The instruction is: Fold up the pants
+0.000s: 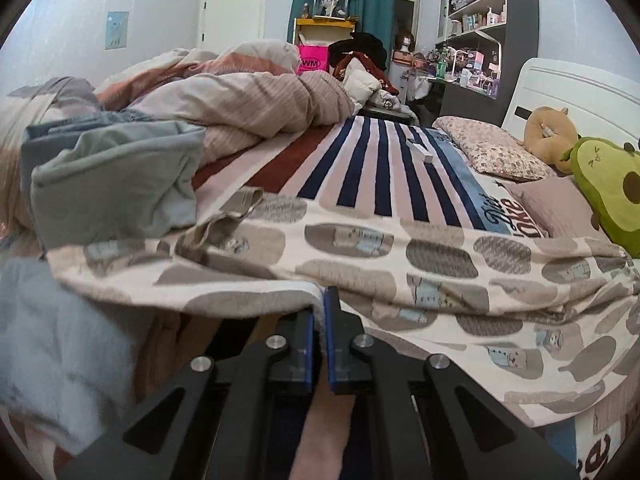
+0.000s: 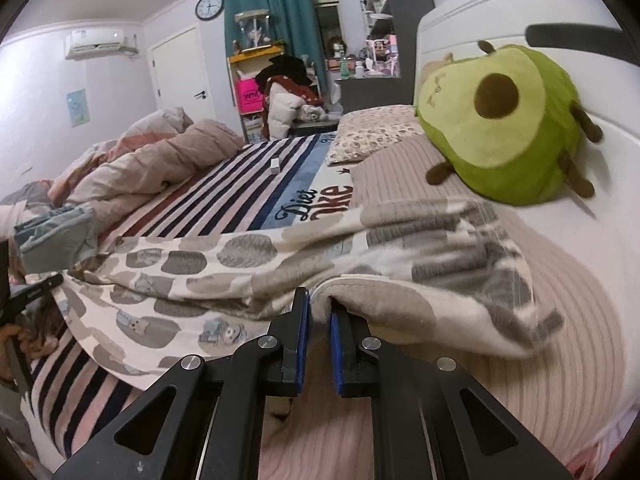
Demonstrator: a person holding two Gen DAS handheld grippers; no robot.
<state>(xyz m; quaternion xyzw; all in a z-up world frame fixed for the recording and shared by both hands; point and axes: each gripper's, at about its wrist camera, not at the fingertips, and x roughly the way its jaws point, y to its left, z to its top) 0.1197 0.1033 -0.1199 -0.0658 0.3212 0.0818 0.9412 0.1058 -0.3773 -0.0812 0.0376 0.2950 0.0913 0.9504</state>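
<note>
The pants [image 1: 380,256] are cream with grey oval prints and lie stretched across the near side of the bed; they also show in the right wrist view [image 2: 248,276]. My left gripper [image 1: 319,300] is shut on the near edge of the pants at one end. My right gripper [image 2: 319,300] is shut on the near edge at the other end, where the cloth bunches by the pink pillow [image 2: 540,340]. In the right wrist view the left gripper [image 2: 34,290] shows at the far left, with the pants hanging between the two.
A striped bedsheet [image 1: 360,160] covers the bed. A rumpled duvet [image 1: 248,96] and grey-blue clothes [image 1: 112,184] lie at the left. An avocado plush [image 2: 504,120], a floral pillow [image 1: 492,148] and the white headboard [image 1: 580,92] are at the right. A small white box [image 1: 420,152] lies mid-bed.
</note>
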